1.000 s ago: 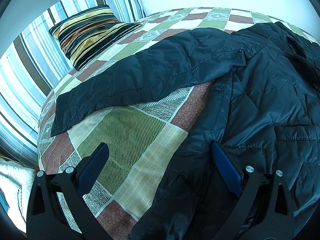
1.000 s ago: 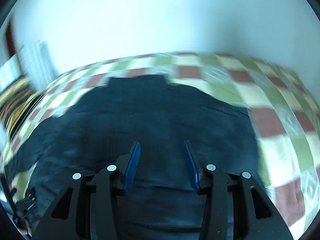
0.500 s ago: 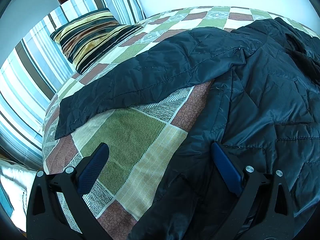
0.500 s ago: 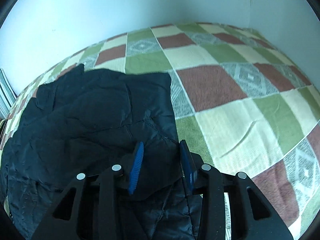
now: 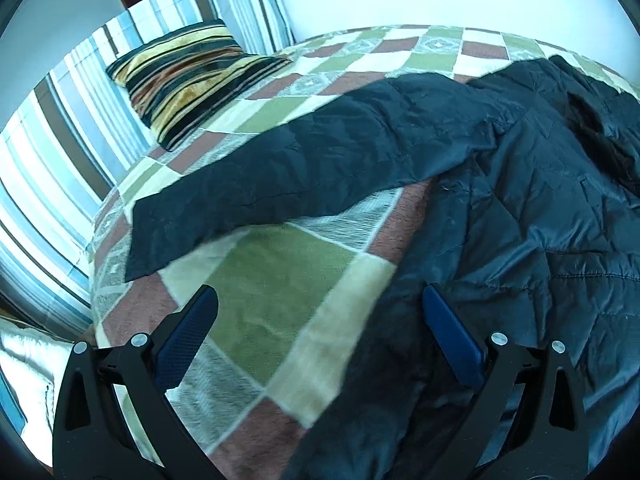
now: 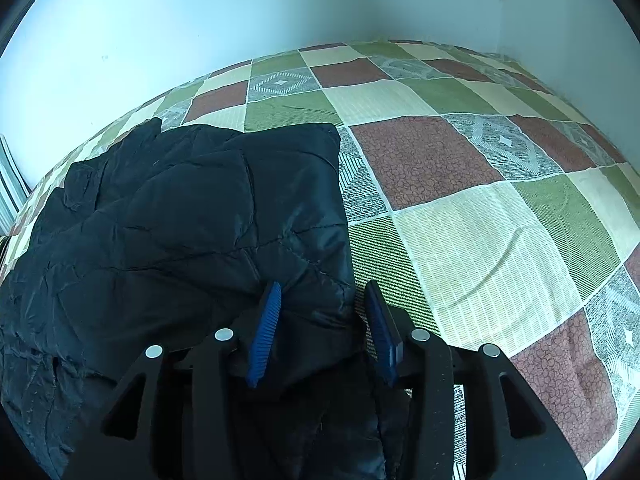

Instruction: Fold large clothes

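Right gripper (image 6: 320, 308), nearest, straddles the jacket (image 6: 192, 240) edge, its jaws partly apart after just widening, the fabric between the pads but not clamped. Left gripper (image 5: 316, 312) is wide open and empty over the bedspread (image 5: 280, 264), the jacket hem by its 3 o'clock pad. The sleeve (image 5: 320, 160) stretches toward 10 o'clock, short of the pillow (image 5: 188, 76). A good fold likely needs both edges pinched firmly and lifted together.

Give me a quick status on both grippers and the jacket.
Left gripper open, jaws wide over the bedspread. Right gripper open, jaws just widened, jacket edge between them, not pinched. One sleeve spread out. Nothing in the way.
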